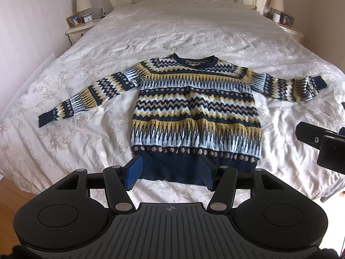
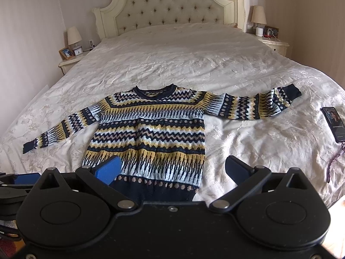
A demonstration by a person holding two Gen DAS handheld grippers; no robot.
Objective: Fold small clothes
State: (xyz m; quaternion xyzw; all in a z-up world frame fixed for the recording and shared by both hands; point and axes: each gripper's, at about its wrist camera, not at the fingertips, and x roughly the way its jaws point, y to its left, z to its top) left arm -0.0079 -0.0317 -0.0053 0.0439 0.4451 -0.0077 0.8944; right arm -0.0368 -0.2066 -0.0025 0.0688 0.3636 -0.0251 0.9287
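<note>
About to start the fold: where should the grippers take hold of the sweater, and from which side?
Probably the navy hem band of the sweater, from the foot of the bed: it lies flat nearest both open grippers, left and right.

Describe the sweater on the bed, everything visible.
The sweater is a knit pullover banded in navy, yellow, pale blue and tan zigzags and dots, with a navy round collar, cuffs and hem. It lies flat and unfolded on the pale bedspread, collar toward the headboard, hem nearest the cameras, both sleeves spread outward; the sleeve on the picture's right is bent back near its cuff. Only the bedspread touches it. Both grippers hover open near the hem, holding nothing.
</note>
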